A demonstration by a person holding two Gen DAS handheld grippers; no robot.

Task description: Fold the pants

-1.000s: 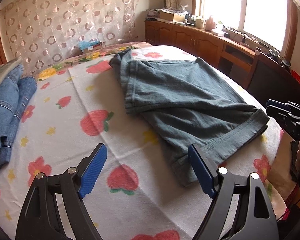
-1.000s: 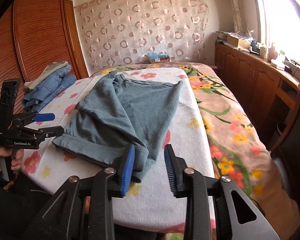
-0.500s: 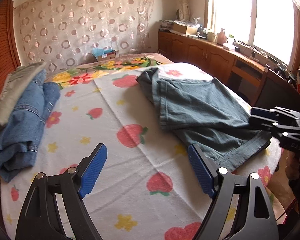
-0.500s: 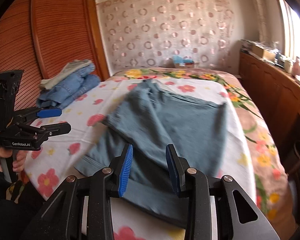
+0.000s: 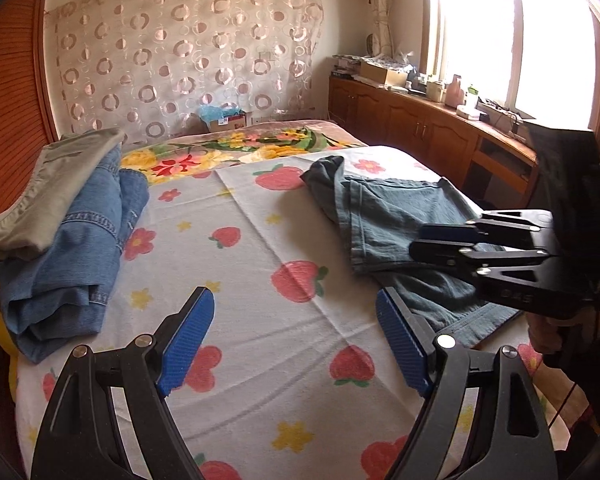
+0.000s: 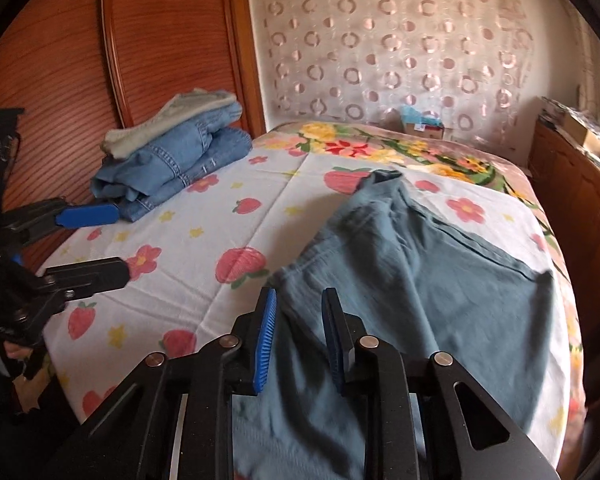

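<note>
Grey-blue pants (image 6: 440, 280) lie loosely folded on the strawberry-print sheet (image 6: 228, 220) on the right side of the bed; they also show in the left wrist view (image 5: 396, 216). My right gripper (image 6: 298, 336) hovers over the pants' near part, jaws partly open with a narrow gap and nothing held; it shows from the side in the left wrist view (image 5: 428, 240). My left gripper (image 5: 296, 340) is wide open and empty over the bare sheet, left of the pants' hem; it also shows in the right wrist view (image 6: 88, 240).
A stack of folded blue jeans (image 5: 68, 248) with a grey-green garment (image 5: 56, 184) on top sits at the bed's left edge by the wooden wardrobe (image 6: 80, 60). A wooden counter (image 5: 440, 128) runs under the window on the right. A floral blanket (image 5: 240, 148) covers the far end.
Both grippers have swung left and pulled back: the pants moved right in the left view, the jeans stack came into fuller view. The right gripper now sits over the pants' near part.
</note>
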